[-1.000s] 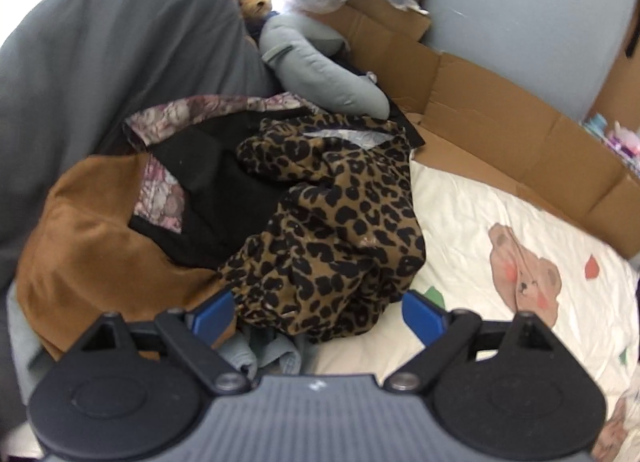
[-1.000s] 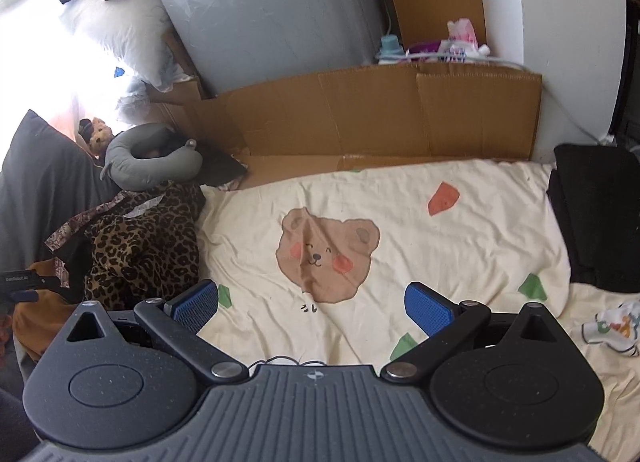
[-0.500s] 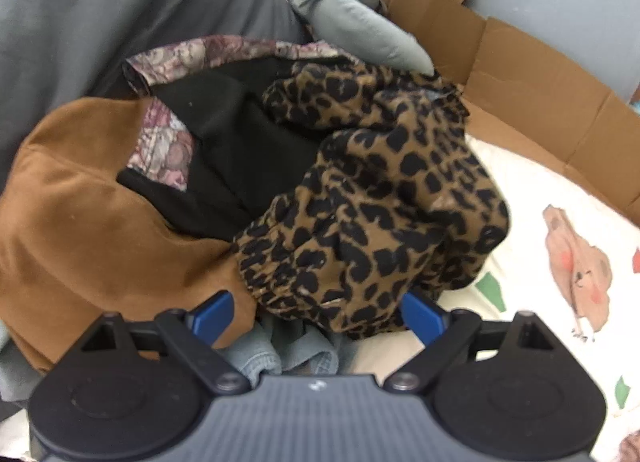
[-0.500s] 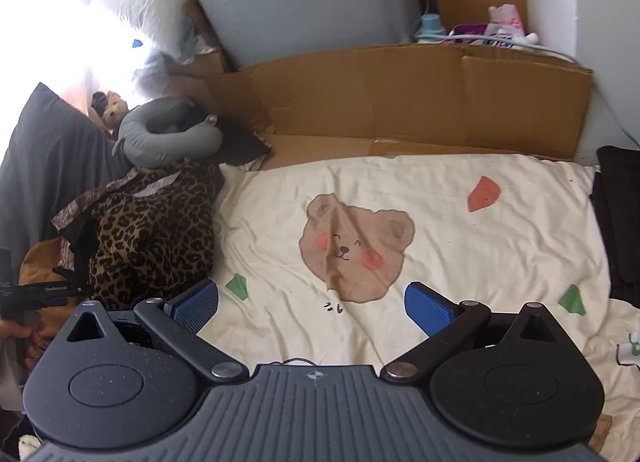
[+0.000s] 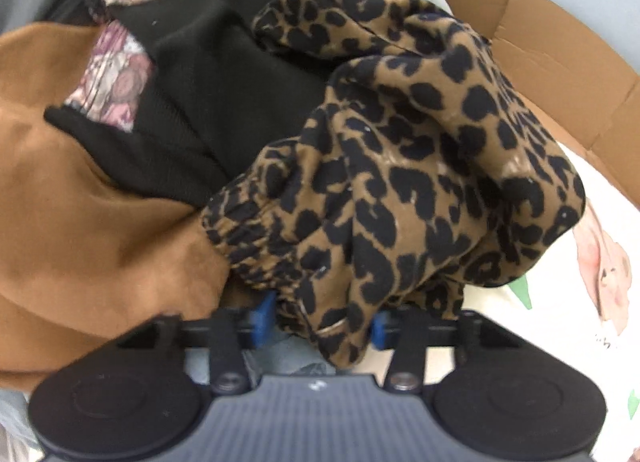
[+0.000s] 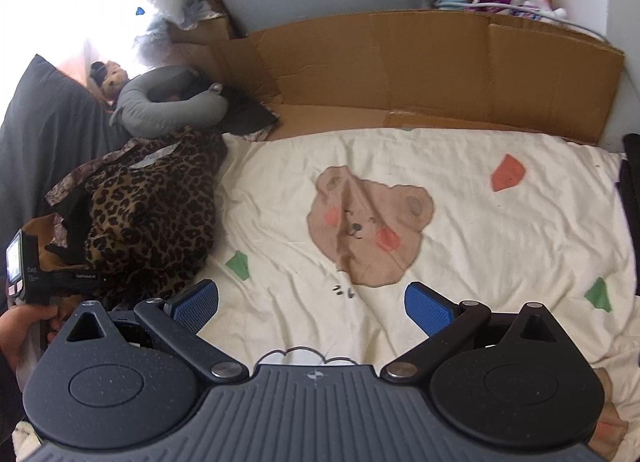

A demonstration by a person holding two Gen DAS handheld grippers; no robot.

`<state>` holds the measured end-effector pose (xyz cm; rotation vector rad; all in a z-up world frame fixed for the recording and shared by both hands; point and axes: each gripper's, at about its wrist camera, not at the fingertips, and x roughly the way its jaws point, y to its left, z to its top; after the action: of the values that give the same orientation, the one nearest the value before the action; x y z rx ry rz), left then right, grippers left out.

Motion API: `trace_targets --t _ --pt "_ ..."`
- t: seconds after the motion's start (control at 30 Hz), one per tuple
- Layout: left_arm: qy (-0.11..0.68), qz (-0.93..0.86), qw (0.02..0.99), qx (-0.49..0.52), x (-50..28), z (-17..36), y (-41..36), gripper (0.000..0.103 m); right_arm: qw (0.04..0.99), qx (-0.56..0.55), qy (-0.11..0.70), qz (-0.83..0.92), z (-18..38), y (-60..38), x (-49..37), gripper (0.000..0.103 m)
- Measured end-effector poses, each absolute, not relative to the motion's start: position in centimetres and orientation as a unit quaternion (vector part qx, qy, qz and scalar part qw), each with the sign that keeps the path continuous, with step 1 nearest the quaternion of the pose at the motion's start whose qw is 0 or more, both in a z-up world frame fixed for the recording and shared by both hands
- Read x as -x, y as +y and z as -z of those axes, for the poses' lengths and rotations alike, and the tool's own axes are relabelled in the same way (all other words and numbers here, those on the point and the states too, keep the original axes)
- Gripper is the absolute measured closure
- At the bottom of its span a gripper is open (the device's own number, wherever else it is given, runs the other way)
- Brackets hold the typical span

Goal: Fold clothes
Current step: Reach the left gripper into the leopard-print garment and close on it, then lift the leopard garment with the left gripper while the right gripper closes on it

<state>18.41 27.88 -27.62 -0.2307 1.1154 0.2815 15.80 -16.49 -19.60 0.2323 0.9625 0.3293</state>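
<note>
On left claw [image 6: 52,276], label reads "DAS".

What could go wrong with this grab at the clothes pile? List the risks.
1. The left gripper is closing on a bunched fold of the leopard-print garment, so it may lift tangled.
2. The black garment and brown garment touch it and may drag along.

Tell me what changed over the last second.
The left tool pushed into the clothes pile and narrowed its jaws around a fold of the leopard-print garment. The right tool stayed open above the bear-print sheet.
</note>
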Motion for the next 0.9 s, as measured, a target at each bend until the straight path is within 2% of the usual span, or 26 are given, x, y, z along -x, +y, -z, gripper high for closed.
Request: trace_targets --t 0.27,0.47,0.9 --pt "0.507 -0.104 0.845 0.13 -15.6 25.2 27.2 0.087 0.858 -0.103 0.465 -0.195 20.6 -14.0 -16.8 0.001" --pt "0.496 -0.074 0.852 0.15 -13.3 23.6 25.9 0.093 0.852 -0.102 0.466 -0.217 21.1 -12.5 -17.6 0.001" --pt "0.506 -0.021 0.844 0.175 -8.9 22.7 22.1 0.094 0.834 -0.128 0.469 -0.261 22.6 -9.8 -18.8 0.002"
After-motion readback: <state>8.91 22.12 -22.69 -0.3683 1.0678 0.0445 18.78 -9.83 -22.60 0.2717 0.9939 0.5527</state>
